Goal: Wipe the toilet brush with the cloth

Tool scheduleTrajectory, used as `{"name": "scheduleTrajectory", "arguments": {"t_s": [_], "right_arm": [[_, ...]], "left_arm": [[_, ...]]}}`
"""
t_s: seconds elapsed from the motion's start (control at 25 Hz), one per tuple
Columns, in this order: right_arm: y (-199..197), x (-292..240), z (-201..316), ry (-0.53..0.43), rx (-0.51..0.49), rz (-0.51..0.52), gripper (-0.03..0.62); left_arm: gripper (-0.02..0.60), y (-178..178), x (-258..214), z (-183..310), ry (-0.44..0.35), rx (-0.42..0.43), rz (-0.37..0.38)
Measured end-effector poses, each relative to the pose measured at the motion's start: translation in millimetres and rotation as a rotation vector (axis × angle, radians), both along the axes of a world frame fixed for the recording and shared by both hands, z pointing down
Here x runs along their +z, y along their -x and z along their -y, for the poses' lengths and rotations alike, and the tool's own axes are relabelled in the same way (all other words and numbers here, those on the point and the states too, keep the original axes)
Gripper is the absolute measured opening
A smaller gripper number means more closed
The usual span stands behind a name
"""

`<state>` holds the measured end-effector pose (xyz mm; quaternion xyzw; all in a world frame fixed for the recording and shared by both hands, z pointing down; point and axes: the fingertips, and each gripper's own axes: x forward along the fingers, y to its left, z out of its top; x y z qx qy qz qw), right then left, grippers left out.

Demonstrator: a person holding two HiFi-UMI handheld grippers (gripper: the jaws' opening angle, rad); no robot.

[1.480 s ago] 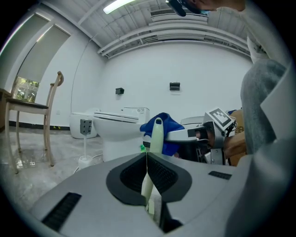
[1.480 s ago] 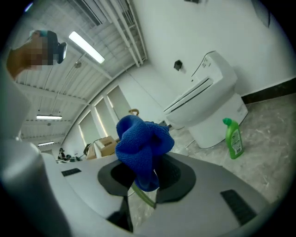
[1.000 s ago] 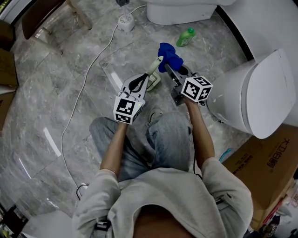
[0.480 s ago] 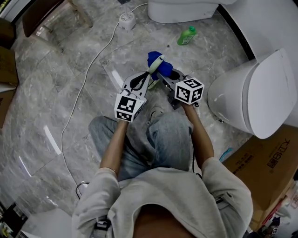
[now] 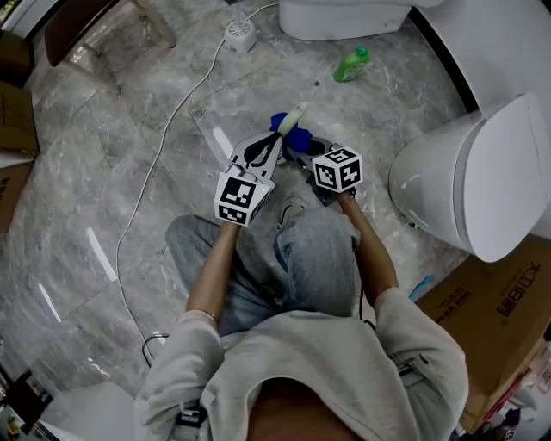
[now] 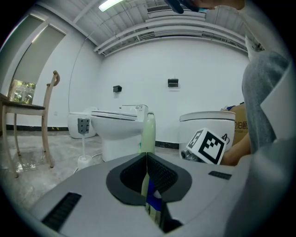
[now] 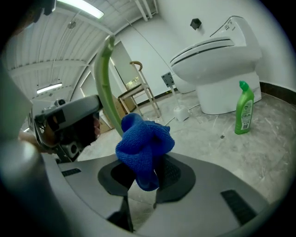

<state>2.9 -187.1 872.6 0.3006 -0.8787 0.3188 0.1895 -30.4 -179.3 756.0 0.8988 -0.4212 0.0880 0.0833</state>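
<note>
The toilet brush's pale green handle (image 5: 295, 114) sticks up out of my left gripper (image 5: 272, 145), which is shut on it; the same handle (image 6: 148, 132) rises between the closed jaws in the left gripper view. My right gripper (image 5: 301, 152) is shut on a bunched blue cloth (image 5: 291, 138) that presses against the handle just beyond the left jaws. In the right gripper view the cloth (image 7: 143, 141) bulges out of the gripper (image 7: 142, 178) beside the curved green handle (image 7: 104, 85). The brush head is hidden.
A white toilet (image 5: 465, 172) stands close on the right and another (image 5: 344, 17) at the top. A green bottle (image 5: 351, 65) lies on the marble floor. A white cable (image 5: 168, 138) runs along the left, and a cardboard box (image 5: 495, 301) sits at lower right.
The blue cloth has slid down the handle toward the left gripper, so the handle's tip now shows beyond it. The right gripper drew back toward the person.
</note>
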Motion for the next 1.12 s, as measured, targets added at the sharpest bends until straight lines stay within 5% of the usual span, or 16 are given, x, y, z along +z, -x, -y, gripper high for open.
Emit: {"name": "scheduleTrajectory", "arguments": {"t_s": [0.56,0.88,1.12], "right_arm": [[-9.9,85.8,5.8,0.175,0.022,-0.134,0.112],[-32.1,-3.3,25.9,0.023,0.146,0.032,0.111],[-22.3,-84.8,36.5,-0.094,0.096,0.18,0.112]], "left_arm": [[0.02,-1.0,0.9,-6.0,0.004,0.017,0.009],[0.02,-1.1,-3.5,-5.1,-0.006,0.023,0.009],[0.02,-4.7,-9.5,-3.0,-0.022,0.03,0.008]]}}
